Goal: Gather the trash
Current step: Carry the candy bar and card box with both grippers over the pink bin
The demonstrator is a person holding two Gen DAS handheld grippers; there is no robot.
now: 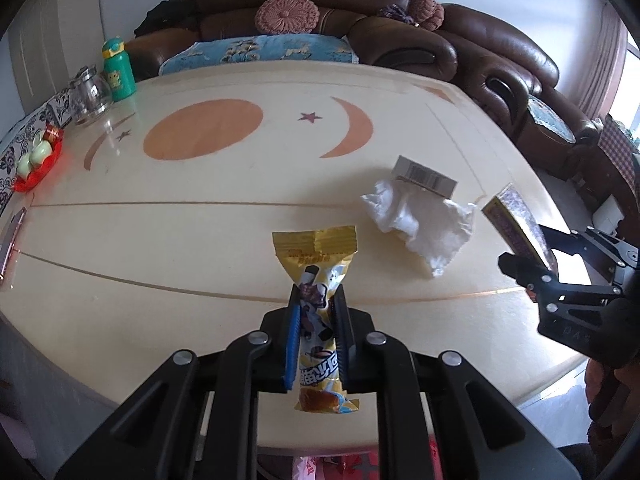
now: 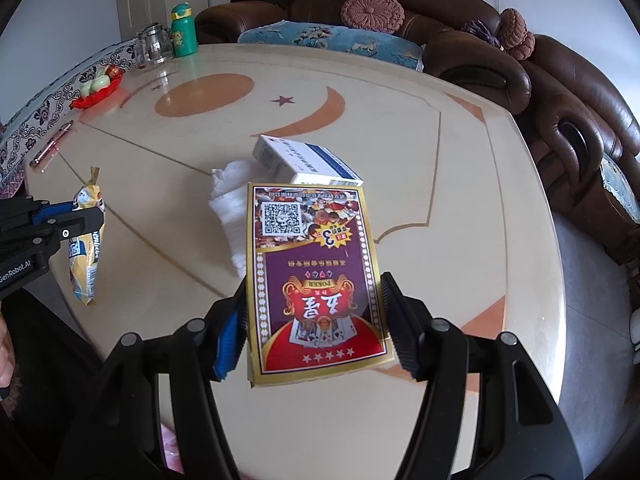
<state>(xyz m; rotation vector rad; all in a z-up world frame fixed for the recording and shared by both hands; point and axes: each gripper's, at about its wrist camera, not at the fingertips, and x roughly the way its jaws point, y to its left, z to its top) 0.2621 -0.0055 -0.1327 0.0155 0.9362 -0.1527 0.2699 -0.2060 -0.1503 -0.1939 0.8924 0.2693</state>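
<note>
Your left tool point(image 1: 317, 300) is clamped on a crinkly yellow snack wrapper point(image 1: 316, 312), a long glossy foil pack with a flat crimped gold end pointing away from you and cartoon print along its body; it sits pinched between the ribbed blue pads point(image 1: 291, 344), over the near part of the bench point(image 1: 200, 240). Your right tool point(image 2: 314, 312) holds a flat rectangular playing-card box point(image 2: 312, 280), shiny card stock with a gold border, purple and red panels and a QR code at its far end; its fingers point(image 2: 404, 336) press against the long edges. Just beyond that box, a crumpled white tissue point(image 1: 420, 220) lies soft and wrinkled on the bench, touching a small white carton with a blue stripe point(image 2: 308, 160) that rests partly against it. The bench is a smooth, polished cream slab inlaid with an orange disc, a crescent, small stars and thin curved lines. At its far left corner stand a clear glass jar point(image 1: 90, 96) and a green plastic bottle point(image 1: 117, 70); nearer along that edge is a red dish point(image 1: 38, 160) of pale rounded pieces and a slim pink pen point(image 2: 52, 144). A brown leather sofa point(image 1: 500, 52) with round crocheted cushions point(image 1: 287, 16) curves behind.
</note>
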